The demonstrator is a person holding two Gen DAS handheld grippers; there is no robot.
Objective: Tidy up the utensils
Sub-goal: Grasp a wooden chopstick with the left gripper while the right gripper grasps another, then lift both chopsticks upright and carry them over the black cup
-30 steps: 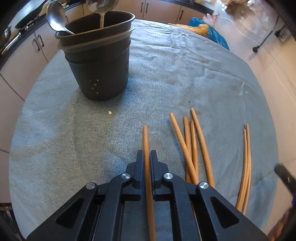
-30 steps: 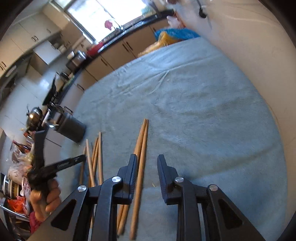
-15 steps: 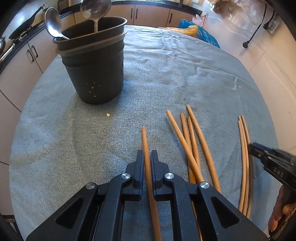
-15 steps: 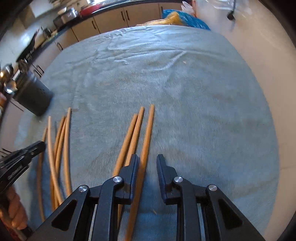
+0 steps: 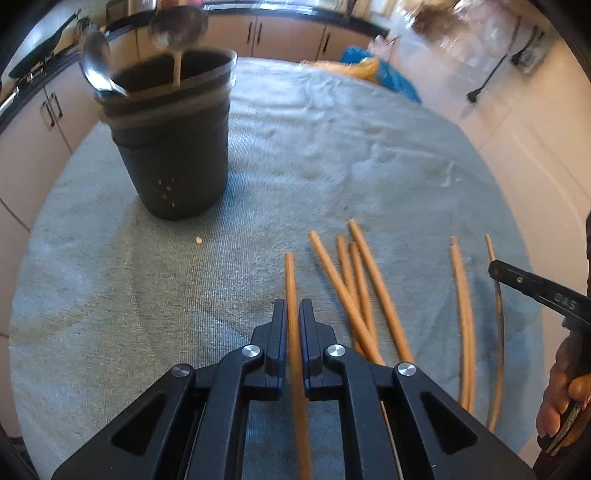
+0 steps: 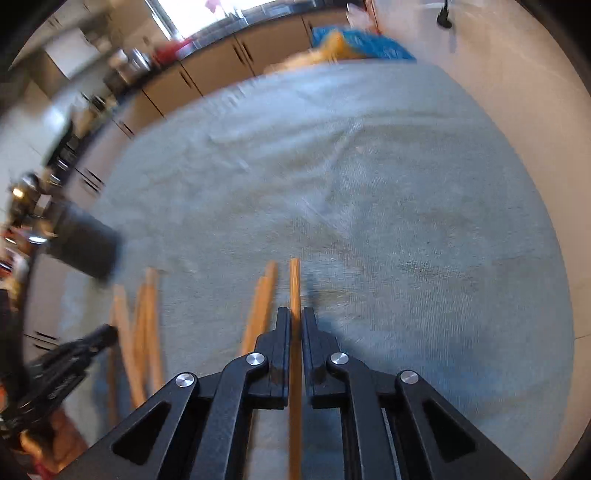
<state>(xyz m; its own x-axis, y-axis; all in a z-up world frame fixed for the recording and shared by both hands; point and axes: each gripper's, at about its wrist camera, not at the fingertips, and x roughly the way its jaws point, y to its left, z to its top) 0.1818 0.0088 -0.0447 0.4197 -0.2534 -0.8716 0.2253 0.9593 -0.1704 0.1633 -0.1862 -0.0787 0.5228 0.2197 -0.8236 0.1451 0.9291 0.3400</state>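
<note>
My left gripper (image 5: 292, 308) is shut on one wooden chopstick (image 5: 290, 280) whose tip points toward the dark utensil holder (image 5: 173, 147) at the far left, where two metal spoons (image 5: 176, 27) stand. Several loose chopsticks (image 5: 354, 280) lie on the grey cloth just right of it, and two more chopsticks (image 5: 461, 314) lie further right. My right gripper (image 6: 294, 314) is shut on another chopstick (image 6: 294, 284); two chopsticks (image 6: 262, 302) lie just left of it. The right gripper's finger (image 5: 539, 288) and the hand holding it show at the right edge of the left wrist view.
A grey towel (image 6: 406, 221) covers the round table. A blue and orange bag (image 5: 369, 70) sits at the table's far edge. Kitchen cabinets (image 5: 277, 37) run behind. The left gripper (image 6: 66, 365) and its hand show at the lower left of the right wrist view.
The right gripper shifted over the rightmost chopstick and its jaws closed on it. The left gripper kept its hold on its chopstick and tilted slightly.
</note>
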